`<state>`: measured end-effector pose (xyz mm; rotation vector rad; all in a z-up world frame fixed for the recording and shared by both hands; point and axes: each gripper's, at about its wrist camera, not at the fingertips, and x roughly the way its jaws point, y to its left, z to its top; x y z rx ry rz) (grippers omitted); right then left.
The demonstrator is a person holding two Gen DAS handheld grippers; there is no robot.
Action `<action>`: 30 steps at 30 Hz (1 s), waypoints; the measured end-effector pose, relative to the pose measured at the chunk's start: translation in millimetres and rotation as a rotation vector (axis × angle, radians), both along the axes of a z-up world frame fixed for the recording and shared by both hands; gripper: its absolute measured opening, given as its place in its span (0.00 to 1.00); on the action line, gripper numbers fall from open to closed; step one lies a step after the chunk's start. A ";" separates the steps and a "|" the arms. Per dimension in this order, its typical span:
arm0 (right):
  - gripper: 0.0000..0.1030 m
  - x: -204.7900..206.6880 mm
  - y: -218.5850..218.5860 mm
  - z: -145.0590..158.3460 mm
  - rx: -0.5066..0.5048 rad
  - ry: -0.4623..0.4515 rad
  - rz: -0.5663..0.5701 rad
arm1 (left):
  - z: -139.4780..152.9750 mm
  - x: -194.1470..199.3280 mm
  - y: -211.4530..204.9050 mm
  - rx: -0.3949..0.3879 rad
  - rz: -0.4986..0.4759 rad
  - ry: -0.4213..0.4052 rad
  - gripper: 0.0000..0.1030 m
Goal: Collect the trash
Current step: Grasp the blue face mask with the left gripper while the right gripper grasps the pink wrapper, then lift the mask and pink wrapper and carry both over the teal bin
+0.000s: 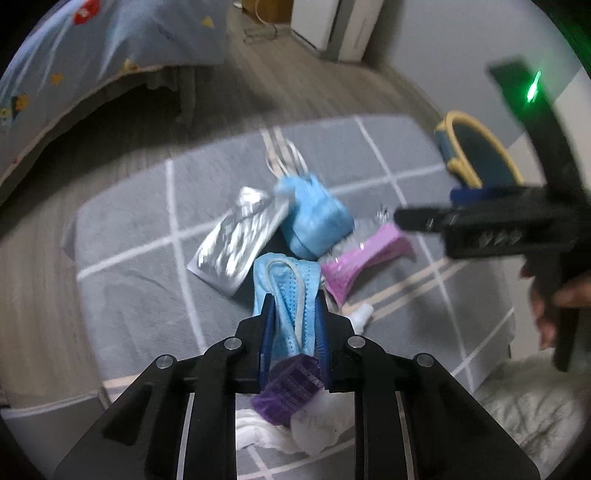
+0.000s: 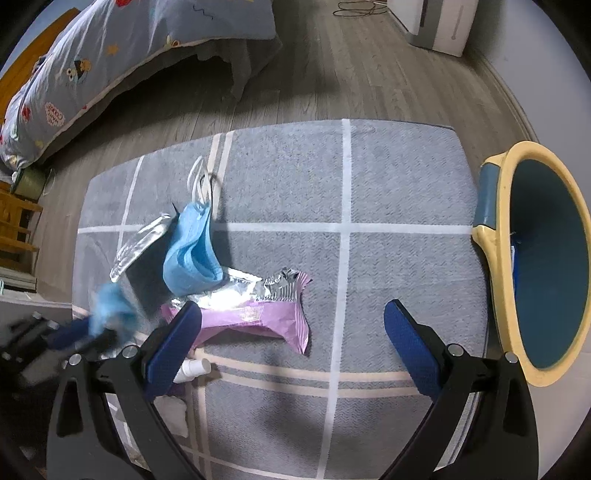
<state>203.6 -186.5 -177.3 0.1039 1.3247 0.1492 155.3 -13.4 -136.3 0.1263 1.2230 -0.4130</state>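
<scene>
My left gripper (image 1: 295, 306) is shut on a blue face mask (image 1: 286, 291) and holds it above the grey rug (image 1: 129, 258); it shows blurred at the left of the right wrist view (image 2: 110, 314). A second blue mask (image 1: 314, 218) (image 2: 192, 254), a silver wrapper (image 1: 236, 240) (image 2: 140, 243) and a pink wrapper (image 1: 362, 254) (image 2: 258, 317) lie on the rug. My right gripper (image 2: 291, 314) is open and empty, just right of the pink wrapper. The blue bin with a yellow rim (image 2: 539, 258) (image 1: 476, 155) stands at the right.
A purple wrapper (image 1: 291, 384) and white tissue (image 1: 317, 424) lie under my left gripper. A small white tube (image 2: 195, 369) lies by my right gripper's left finger. A bed with a patterned cover (image 2: 110, 62) stands at the back left, a white appliance (image 2: 439, 22) at the back right.
</scene>
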 end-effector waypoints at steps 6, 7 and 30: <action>0.93 -0.7 15.9 -7.3 -0.048 0.005 0.095 | 18.4 15.5 30.0 -0.025 0.101 -0.044 0.21; 0.92 -0.9 20.9 -8.7 -0.058 0.005 0.118 | 17.3 18.7 34.3 -0.017 0.119 -0.047 0.21; 0.15 -13.3 46.3 -14.0 -0.073 0.037 0.282 | 13.4 29.2 45.5 -0.026 0.155 -0.036 0.21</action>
